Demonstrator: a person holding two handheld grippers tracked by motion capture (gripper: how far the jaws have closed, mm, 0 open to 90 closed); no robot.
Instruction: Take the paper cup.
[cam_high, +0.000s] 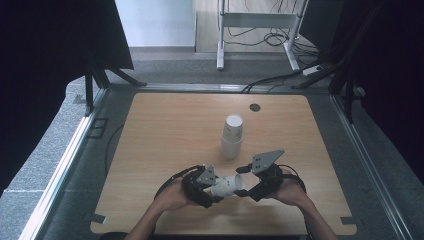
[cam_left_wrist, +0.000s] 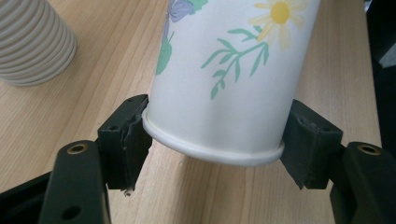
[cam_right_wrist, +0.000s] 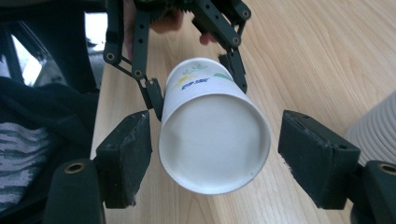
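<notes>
The handover looks half done: the left gripper (cam_high: 212, 192) clamps the rolled rim of the white flower-printed paper cup (cam_high: 227, 186), lying level above the near table edge, while the right gripper (cam_right_wrist: 212, 163) stands parted around its base, the ribbed white cup stack (cam_high: 232, 136) waiting beyond.

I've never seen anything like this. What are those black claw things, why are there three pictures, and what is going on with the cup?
No robot here: a person holds a hand tool with two black jaws in each hand. The high view looks down on a wooden table; the two gripper views come from cameras riding on the tools. The left gripper is shut on the rim end of a flowered paper cup, held sideways just above the table. The right gripper faces the cup's flat bottom, with its jaws open, one on either side and clear of the cup. Farther back a stack of ribbed paper cups stands upside down.
</notes>
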